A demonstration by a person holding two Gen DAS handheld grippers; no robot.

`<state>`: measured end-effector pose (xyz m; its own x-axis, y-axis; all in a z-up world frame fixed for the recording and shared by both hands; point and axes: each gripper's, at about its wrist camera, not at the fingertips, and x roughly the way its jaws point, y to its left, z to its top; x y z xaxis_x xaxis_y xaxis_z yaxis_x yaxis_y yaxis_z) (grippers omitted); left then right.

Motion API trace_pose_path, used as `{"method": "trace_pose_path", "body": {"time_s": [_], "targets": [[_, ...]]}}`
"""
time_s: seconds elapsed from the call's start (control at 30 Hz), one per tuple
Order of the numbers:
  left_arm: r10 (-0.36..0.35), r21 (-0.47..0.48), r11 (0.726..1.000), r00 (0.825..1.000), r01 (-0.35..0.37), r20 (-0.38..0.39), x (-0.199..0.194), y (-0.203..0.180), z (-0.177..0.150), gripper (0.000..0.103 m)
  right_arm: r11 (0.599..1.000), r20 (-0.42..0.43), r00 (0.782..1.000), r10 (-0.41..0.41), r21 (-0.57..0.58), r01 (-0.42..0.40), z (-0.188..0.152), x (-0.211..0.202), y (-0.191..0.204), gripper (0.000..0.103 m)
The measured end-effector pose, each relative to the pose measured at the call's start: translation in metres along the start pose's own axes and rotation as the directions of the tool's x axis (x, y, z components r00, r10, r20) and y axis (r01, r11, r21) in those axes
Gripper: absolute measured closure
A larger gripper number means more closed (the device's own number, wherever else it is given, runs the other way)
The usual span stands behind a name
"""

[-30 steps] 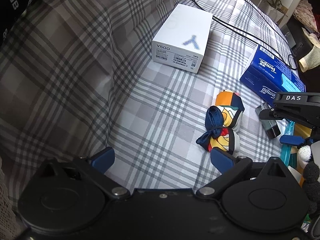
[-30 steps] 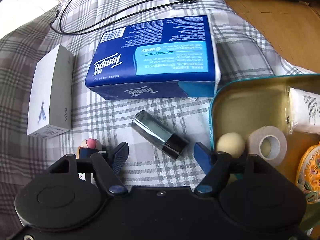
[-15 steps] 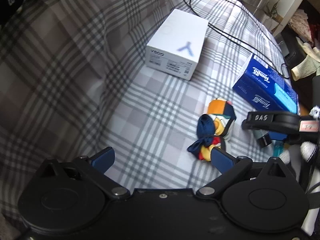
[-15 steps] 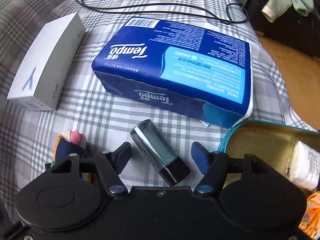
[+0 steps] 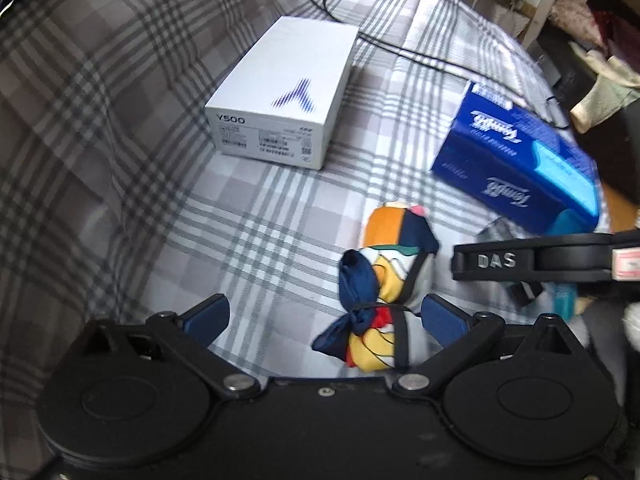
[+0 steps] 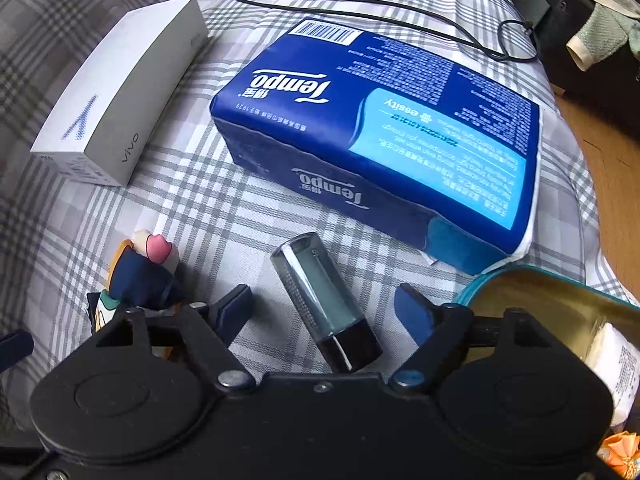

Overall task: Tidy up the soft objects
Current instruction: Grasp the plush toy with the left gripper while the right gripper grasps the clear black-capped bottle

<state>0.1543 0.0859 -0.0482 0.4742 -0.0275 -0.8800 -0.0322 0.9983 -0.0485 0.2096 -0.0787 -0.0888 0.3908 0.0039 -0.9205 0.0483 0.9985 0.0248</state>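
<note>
A knotted colourful scarf (image 5: 382, 280) in orange, navy, yellow and white lies on the plaid bedcover; it also shows in the right wrist view (image 6: 136, 276). My left gripper (image 5: 326, 316) is open, its right finger beside the scarf's near end. My right gripper (image 6: 324, 308) is open around a small grey bottle with a black cap (image 6: 326, 308), which lies between the fingers without touching them. A blue Tempo tissue pack (image 6: 384, 140) lies just beyond it and also shows in the left wrist view (image 5: 516, 168). The right gripper shows in the left wrist view (image 5: 536, 262).
A white phone box (image 5: 284, 92) stands on the bedcover, also in the right wrist view (image 6: 116, 92). A black cable (image 6: 360, 4) loops behind. An open teal tin (image 6: 560, 312) holding a white packet (image 6: 616, 364) sits at right. The bed edge and wooden floor (image 6: 616, 184) lie to the right.
My left gripper has moved forward and right, so the scarf now sits by its right finger. My right gripper has swung left and closed in on the bottle; the tin has slid to the frame's edge.
</note>
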Motion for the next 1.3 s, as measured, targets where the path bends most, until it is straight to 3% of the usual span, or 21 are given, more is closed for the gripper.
{"method": "trace_pose_path", "body": {"time_s": [0.17, 0.33, 0.57, 0.77, 0.83, 0.9, 0.93, 0.97, 1.0, 1.07, 1.1, 1.3], "targets": [[-0.034, -0.028, 0.999, 0.998, 0.032, -0.058, 0.026, 0.0, 0.008, 0.0, 1.0, 0.002, 1.0, -0.001, -0.009, 0.001, -0.001, 0.002, 0.004, 0.014], [0.036, 0.051, 0.998, 0.998, -0.033, -0.051, 0.042, -0.011, 0.005, 0.0, 0.998, -0.013, 1.0, 0.021, -0.067, -0.022, -0.003, 0.006, 0.008, 0.002], [0.012, 0.071, 0.997, 0.999, -0.009, -0.041, 0.051, -0.015, 0.009, 0.0, 0.999, -0.006, 1.0, 0.01, -0.048, -0.01, -0.004, 0.005, 0.011, 0.002], [-0.009, 0.067, 0.998, 0.999, 0.012, -0.049, 0.054, -0.014, 0.016, 0.001, 0.998, -0.028, 0.998, 0.057, -0.027, -0.058, 0.002, 0.004, 0.002, 0.002], [-0.025, 0.045, 0.999, 0.999, 0.026, -0.035, 0.052, -0.011, 0.018, 0.003, 0.998, -0.024, 0.998, 0.066, -0.012, -0.066, 0.003, 0.001, -0.003, 0.007], [-0.027, 0.023, 0.999, 0.999, 0.028, -0.026, 0.049, -0.008, 0.018, 0.009, 0.998, -0.021, 0.998, 0.055, 0.003, -0.055, 0.006, -0.002, -0.011, 0.024], [-0.034, 0.016, 0.999, 0.999, 0.034, -0.018, 0.046, -0.006, 0.017, 0.017, 0.999, -0.02, 0.998, 0.051, 0.015, -0.051, 0.006, -0.003, -0.013, 0.03], [-0.044, 0.004, 0.999, 0.999, 0.044, -0.008, 0.042, -0.003, 0.017, 0.031, 0.999, -0.021, 0.999, 0.034, 0.024, -0.034, 0.008, -0.005, -0.017, 0.043], [-0.049, -0.011, 0.999, 0.999, 0.049, -0.001, 0.039, -0.002, 0.018, 0.037, 0.999, -0.021, 0.999, 0.025, 0.023, -0.025, 0.008, -0.007, -0.02, 0.052], [-0.076, -0.046, 0.996, 0.997, 0.076, 0.006, 0.034, 0.002, 0.02, 0.061, 0.999, -0.022, 0.999, 0.026, 0.036, -0.025, 0.008, -0.01, -0.025, 0.065], [-0.083, -0.062, 0.995, 0.996, 0.084, 0.007, 0.032, 0.004, 0.021, 0.061, 0.998, -0.026, 0.999, 0.031, 0.05, -0.03, 0.008, -0.011, -0.027, 0.073], [-0.103, -0.157, 0.982, 0.995, 0.1, -0.011, 0.026, 0.023, 0.017, 0.062, 0.991, -0.061, 0.996, 0.072, 0.119, -0.064, 0.001, -0.018, -0.035, 0.073]]}}
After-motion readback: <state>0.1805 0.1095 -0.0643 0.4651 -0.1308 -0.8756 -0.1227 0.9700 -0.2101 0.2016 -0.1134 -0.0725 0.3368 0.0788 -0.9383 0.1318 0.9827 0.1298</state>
